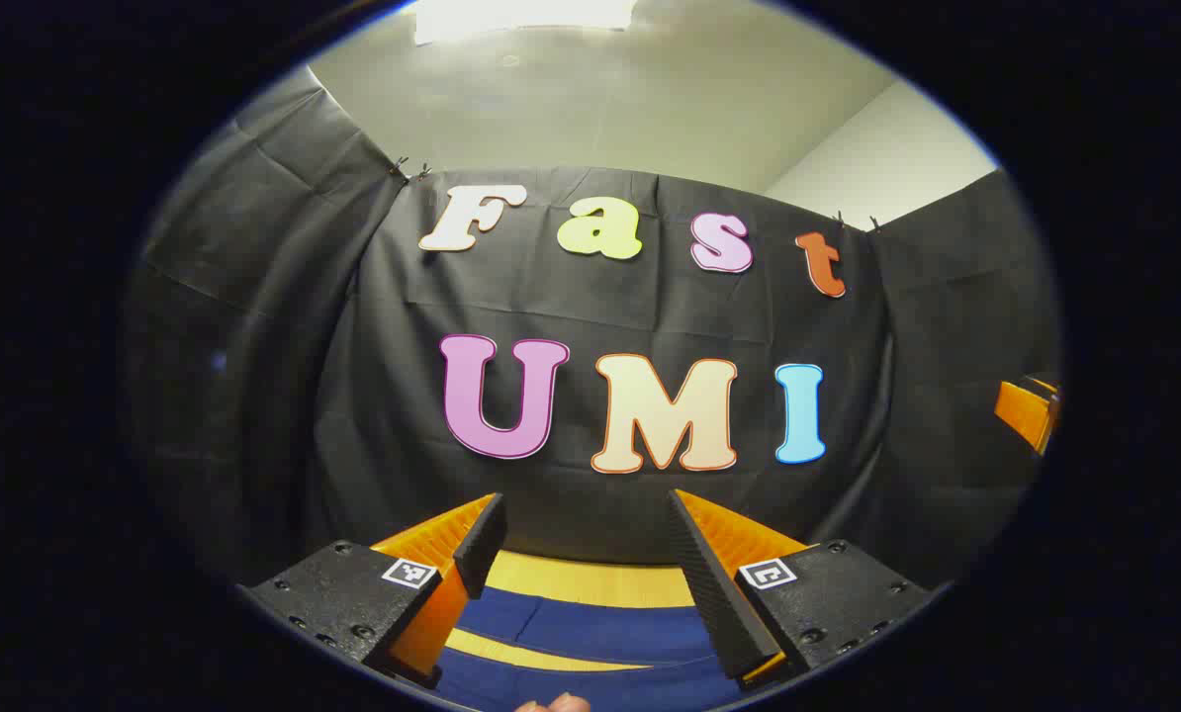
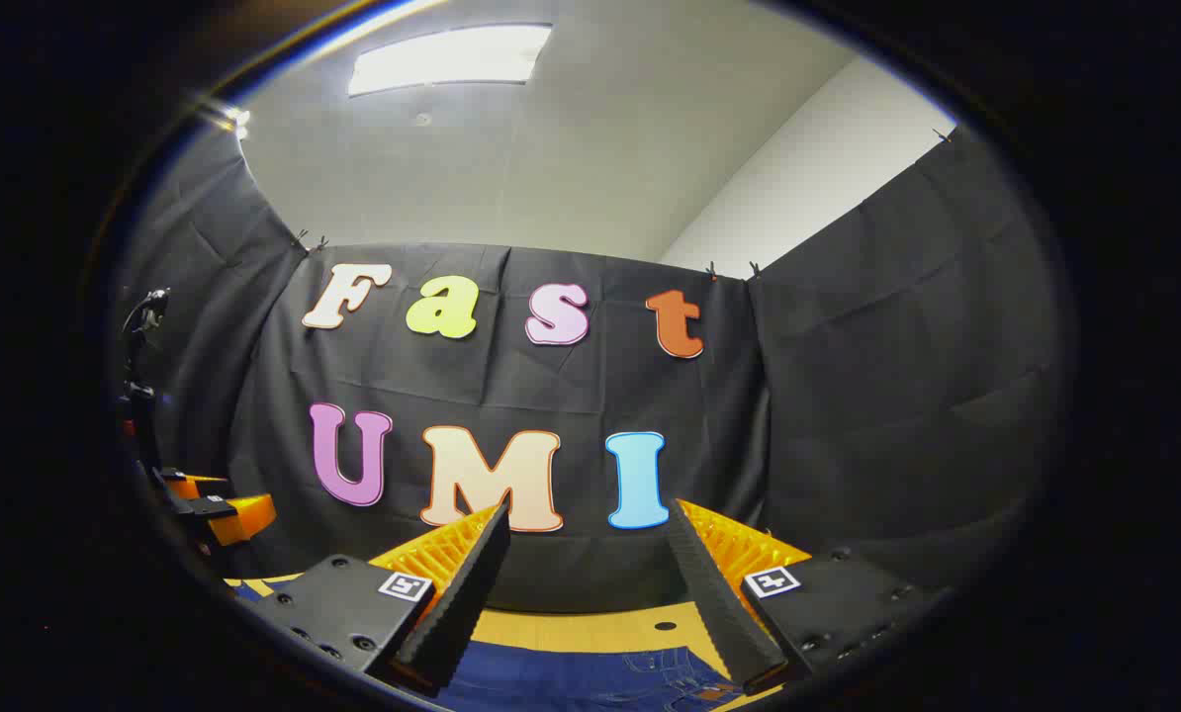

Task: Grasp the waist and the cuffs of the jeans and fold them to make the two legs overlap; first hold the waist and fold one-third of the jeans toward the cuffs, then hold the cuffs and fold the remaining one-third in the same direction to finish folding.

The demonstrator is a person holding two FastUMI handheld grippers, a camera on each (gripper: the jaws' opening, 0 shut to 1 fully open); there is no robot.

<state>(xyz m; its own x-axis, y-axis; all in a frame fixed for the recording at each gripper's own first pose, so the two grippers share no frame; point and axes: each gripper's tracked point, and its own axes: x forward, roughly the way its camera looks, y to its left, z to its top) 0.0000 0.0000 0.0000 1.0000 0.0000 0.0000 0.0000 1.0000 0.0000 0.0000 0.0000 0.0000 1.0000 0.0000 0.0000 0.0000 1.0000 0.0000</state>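
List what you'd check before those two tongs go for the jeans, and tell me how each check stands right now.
1. Left tongs open, nothing held: ok.
2. Right tongs open, nothing held: ok.
3. Jeans lying on the wooden table below both tongs: ok.
4. Tongs touching the denim: not ok, both hover above it.
5. Waist and cuffs located: cannot tell; a pocket area shows in the right gripper view.
6. Legs laid flat: cannot tell.

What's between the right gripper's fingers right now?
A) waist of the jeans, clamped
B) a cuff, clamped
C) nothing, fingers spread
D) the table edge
C: in the right gripper view the right gripper has its fingers spread wide with an empty gap, and the jeans lie below on the table, ungrasped.
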